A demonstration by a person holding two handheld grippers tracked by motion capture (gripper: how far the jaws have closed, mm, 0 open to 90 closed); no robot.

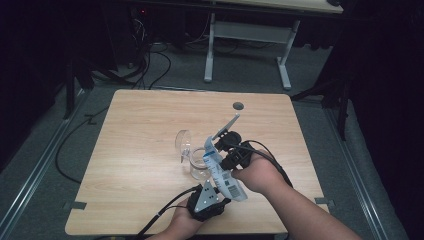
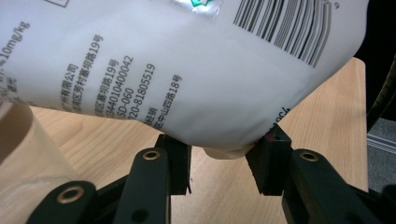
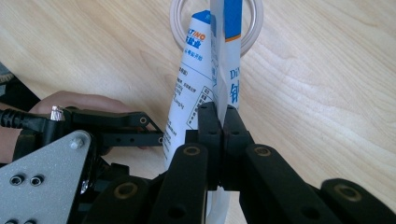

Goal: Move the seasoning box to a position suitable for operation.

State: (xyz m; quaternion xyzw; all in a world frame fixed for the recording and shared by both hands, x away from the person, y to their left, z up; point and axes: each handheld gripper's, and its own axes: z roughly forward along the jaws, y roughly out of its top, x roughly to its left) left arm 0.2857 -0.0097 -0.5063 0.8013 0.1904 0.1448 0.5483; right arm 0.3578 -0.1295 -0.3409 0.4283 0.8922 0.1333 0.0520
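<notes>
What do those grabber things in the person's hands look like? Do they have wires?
Both are black. The left gripper carries a grey three-cornered plate with small screws, and a black cable trails from it. The right gripper has a grey plate too, and a black cable. Their jaws are flat black bars with brass-ringed holes. The forearms show no sleeves.

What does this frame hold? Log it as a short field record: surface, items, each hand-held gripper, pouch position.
surface: wooden table
items: white printed pouch; clear glass jar; its clear lid beside it
left hand-held gripper: jaws around the pouch's bottom corner
right hand-held gripper: shut on the pouch's upper edge
pouch position: held tilted over the jar's mouth
</notes>
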